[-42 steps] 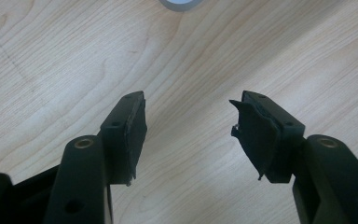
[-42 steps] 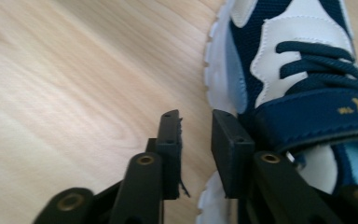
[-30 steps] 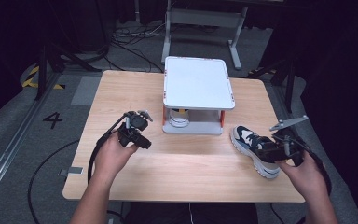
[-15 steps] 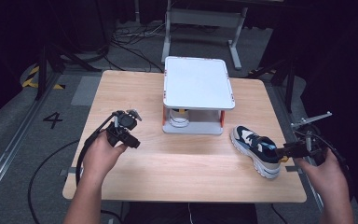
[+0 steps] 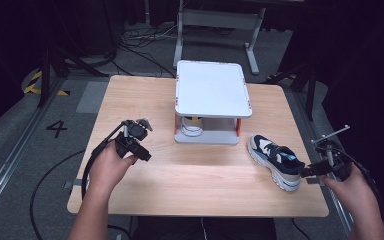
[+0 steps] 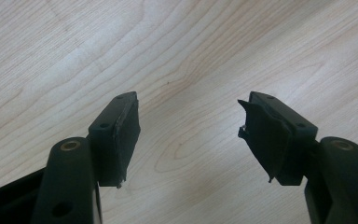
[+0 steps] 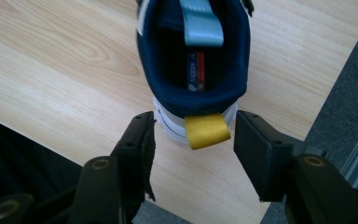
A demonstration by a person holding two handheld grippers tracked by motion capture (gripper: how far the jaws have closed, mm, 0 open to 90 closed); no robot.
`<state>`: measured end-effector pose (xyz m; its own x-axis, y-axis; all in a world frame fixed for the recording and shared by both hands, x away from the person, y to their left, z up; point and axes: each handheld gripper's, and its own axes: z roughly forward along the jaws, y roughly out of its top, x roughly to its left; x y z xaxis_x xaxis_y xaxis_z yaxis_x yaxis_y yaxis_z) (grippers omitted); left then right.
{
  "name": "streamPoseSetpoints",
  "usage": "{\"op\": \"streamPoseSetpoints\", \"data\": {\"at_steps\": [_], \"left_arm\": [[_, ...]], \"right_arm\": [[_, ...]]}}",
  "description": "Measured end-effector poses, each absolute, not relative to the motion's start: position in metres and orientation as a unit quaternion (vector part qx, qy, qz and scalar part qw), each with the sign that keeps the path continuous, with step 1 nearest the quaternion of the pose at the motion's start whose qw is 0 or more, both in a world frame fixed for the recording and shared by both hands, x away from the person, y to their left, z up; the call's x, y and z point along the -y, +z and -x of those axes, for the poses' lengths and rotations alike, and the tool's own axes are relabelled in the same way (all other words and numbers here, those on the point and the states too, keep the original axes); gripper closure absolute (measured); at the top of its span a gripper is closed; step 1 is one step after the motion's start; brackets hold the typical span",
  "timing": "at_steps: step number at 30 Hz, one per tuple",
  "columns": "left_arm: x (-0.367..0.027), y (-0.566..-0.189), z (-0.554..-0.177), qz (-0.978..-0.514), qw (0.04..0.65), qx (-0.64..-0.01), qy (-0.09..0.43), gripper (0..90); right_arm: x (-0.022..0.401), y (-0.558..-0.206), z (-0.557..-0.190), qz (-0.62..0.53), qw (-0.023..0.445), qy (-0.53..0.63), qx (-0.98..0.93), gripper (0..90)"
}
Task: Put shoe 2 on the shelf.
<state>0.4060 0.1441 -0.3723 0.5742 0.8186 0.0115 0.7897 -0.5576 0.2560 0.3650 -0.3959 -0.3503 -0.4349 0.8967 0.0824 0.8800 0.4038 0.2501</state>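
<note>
A navy and white sneaker (image 5: 276,160) lies on the right of the wooden table (image 5: 200,180), heel toward the right edge. My right gripper (image 5: 316,170) sits just behind that heel, open. In the right gripper view the jaws stand either side of the sneaker's (image 7: 193,56) yellow heel tab (image 7: 207,129) without touching it. My left gripper (image 5: 142,155) hovers over the table's left part, open, with bare wood (image 6: 186,79) between its fingertips. A white two-level stand (image 5: 211,90) rises at the table's middle back, with a white shoe (image 5: 192,127) under its top shelf.
The table's right edge (image 5: 317,200) runs close beside my right gripper, with dark floor beyond. A black cable (image 5: 92,160) trails from the left gripper off the table's left side. A metal frame (image 5: 215,20) and cables lie on the floor behind the table.
My right gripper has drawn back from the sneaker's heel toward the right edge. My left gripper has moved left and toward the person, away from the stand.
</note>
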Motion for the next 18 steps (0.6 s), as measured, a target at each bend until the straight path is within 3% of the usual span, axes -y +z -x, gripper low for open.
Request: {"op": "streamPoseSetpoints", "data": {"at_steps": [1, 2, 5, 10, 18], "left_arm": [[-0.144, -0.373, -0.406, -0.881, 0.113, -0.455, 0.066, 36.0], [-0.144, -0.373, -0.406, -0.881, 0.113, -0.455, 0.066, 36.0], [-0.142, -0.373, -0.406, -0.880, 0.112, -0.457, 0.068, 36.0], [-0.140, -0.374, -0.406, -0.883, 0.114, -0.451, 0.069, 36.0], [-0.136, -0.373, -0.405, -0.885, 0.117, -0.446, 0.070, 36.2]], "right_arm": [[0.397, -0.353, -0.366, -0.530, 0.022, 0.122, -0.839, 66.7], [0.397, -0.354, -0.366, -0.529, 0.021, 0.116, -0.840, 71.8], [0.392, -0.352, -0.365, -0.521, 0.019, 0.117, -0.845, 80.4], [0.375, -0.346, -0.358, -0.479, 0.004, 0.133, -0.868, 82.1], [0.312, -0.353, -0.352, -0.363, -0.030, 0.162, -0.917, 85.3]]}}
